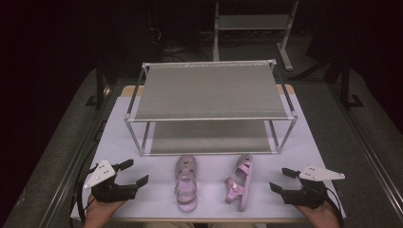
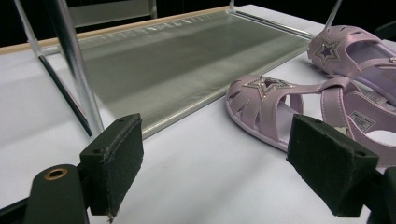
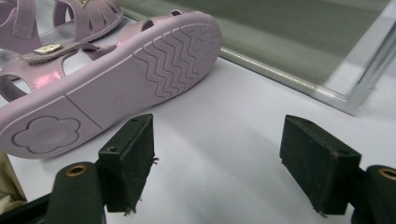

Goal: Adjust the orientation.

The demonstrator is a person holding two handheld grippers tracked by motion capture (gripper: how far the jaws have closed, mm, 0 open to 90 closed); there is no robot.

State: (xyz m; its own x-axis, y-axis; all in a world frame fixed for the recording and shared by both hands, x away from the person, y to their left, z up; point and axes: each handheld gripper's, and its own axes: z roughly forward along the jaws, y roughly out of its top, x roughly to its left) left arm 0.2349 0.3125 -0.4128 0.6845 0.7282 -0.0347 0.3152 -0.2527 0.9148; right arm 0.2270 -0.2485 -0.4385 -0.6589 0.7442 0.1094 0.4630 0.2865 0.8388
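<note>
i take the two-tier shoe rack [image 1: 209, 90] as my landmark. two pink child's sandals lie on the white table [image 1: 119, 118] just in front of its lower shelf [image 1: 209, 137], between my two tools. the left sandal [image 1: 186, 182] stands upright on its sole, toe toward the rack. the right sandal [image 1: 240, 180] is tipped onto its side, toe also toward the rack, so its sole faces my right gripper.

left gripper [image 1: 133, 173]: jaws spread apart, nothing between them, resting on the table well left of the left sandal. right gripper [image 1: 280, 179]: jaws likewise spread and empty, near the right sandal but not touching it.

i judge the work to be shelving the pair, not yet begun; each tool sits outboard of its own sandal, ready to close in.

materials: the sandals are smooth, slightly pearly synthetic with cut-out straps and a glittered star [image 2: 268, 85] on the toe. the exposed sole [image 3: 140, 79] is moulded with wavy ridges forward and a flower stamp at the heel. the rack has thin bright metal tubes and taut grey fabric shelves. the jaw pads [image 3: 133, 161] are black, blocky and frayed at the edges.
</note>
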